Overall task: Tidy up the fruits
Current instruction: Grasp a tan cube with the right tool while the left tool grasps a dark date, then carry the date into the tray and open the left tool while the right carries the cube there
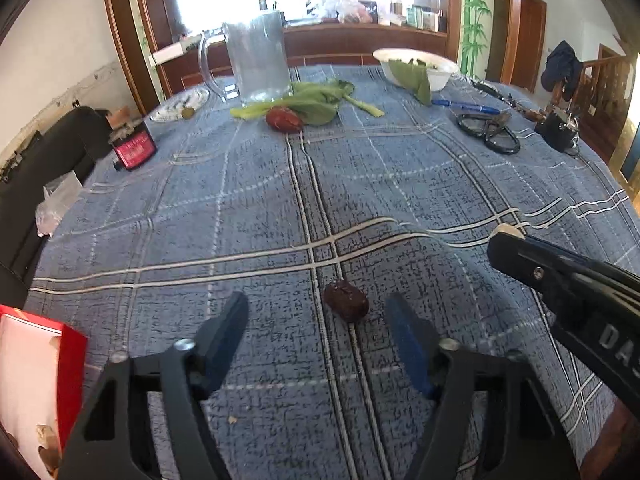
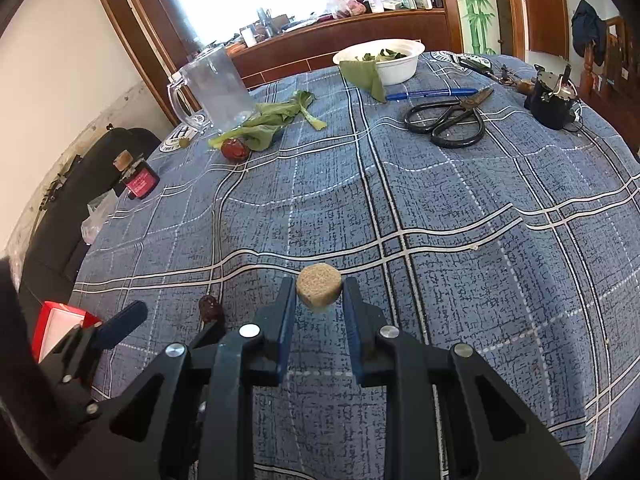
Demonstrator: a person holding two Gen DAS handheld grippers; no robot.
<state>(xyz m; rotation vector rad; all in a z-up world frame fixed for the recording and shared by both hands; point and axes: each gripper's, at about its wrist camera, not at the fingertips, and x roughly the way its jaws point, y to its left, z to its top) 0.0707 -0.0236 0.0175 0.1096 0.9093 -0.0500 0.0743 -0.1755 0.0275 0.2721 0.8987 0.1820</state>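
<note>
Dark wrinkled date (image 1: 346, 301) lies between the spread-apart left gripper (image 1: 316, 326) fingers; right gripper (image 2: 319, 300) (nearby) clamps a tan cork-like round piece (image 2: 319, 285).

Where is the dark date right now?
The dark date lies on the blue plaid tablecloth, just ahead of the open left gripper.
</note>
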